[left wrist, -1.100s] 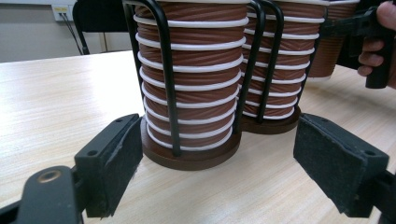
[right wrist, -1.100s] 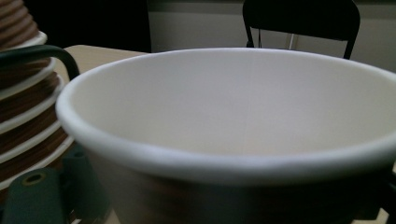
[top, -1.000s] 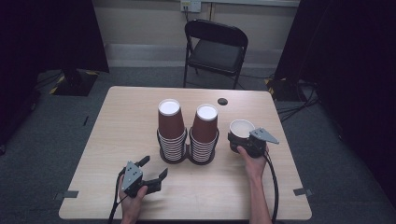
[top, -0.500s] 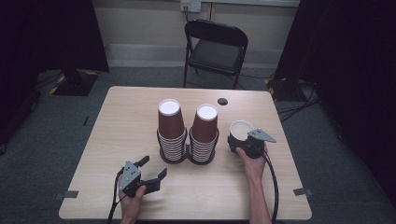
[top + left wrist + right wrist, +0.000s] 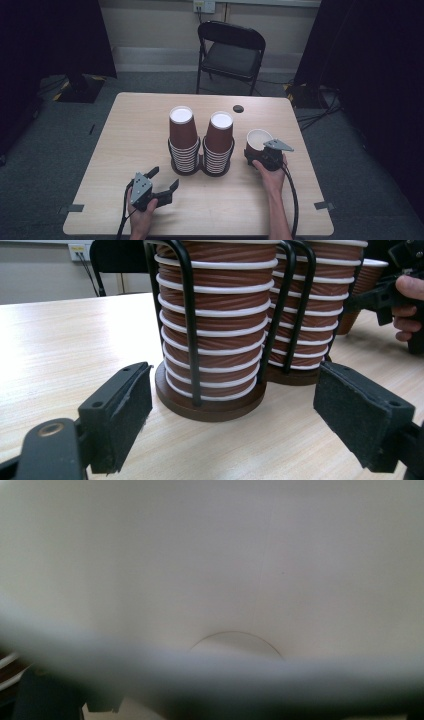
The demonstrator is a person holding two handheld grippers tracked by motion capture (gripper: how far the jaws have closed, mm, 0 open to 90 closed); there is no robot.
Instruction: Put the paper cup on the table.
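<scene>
1. A single brown paper cup (image 5: 258,142) is seen on the right part of the table (image 5: 125,135), just right of the two cup stacks (image 5: 201,137) in their black holder (image 5: 210,407).
2. The cup is tilted: its long axis leans, and its white mouth is turned up and toward the near side.
3. The right gripper (image 5: 267,156) is set at the cup's near rim; its jaws have just been closing, but whether the cup is pinched cannot be told.
4. The left gripper (image 5: 159,182) is held near the table's near-left part, its jaws spread wide with nothing between them.

Left claw (image 5: 232,410) spread wide, facing two racked cup stacks (image 5: 215,325) on table (image 5: 65,340).
</scene>
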